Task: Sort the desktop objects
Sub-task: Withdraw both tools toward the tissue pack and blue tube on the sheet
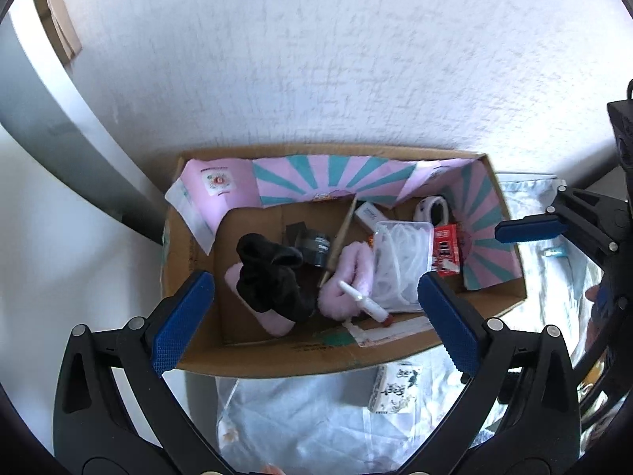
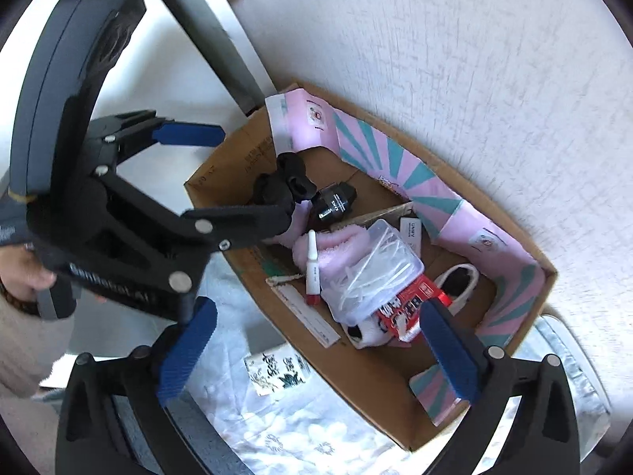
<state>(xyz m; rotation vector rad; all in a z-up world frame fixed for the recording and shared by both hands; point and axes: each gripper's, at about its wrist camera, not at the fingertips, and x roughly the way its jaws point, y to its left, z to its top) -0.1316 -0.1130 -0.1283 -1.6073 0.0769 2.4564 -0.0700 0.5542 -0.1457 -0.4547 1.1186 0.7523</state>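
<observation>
An open cardboard box against the wall holds a black cloth, a pink fluffy item, a white tube with a red cap, a clear plastic case of white strips and a red packet. My left gripper hangs open above the box's front part, nothing between its pads. My right gripper is open too, over the near wall of the box beside the red packet and the tube. A small white carton with black lettering lies outside the box.
The box sits on a white patterned cloth and is lined with pink and teal paper. A textured white wall rises right behind it. A dark post stands at the left, and a person's hand grips the left tool.
</observation>
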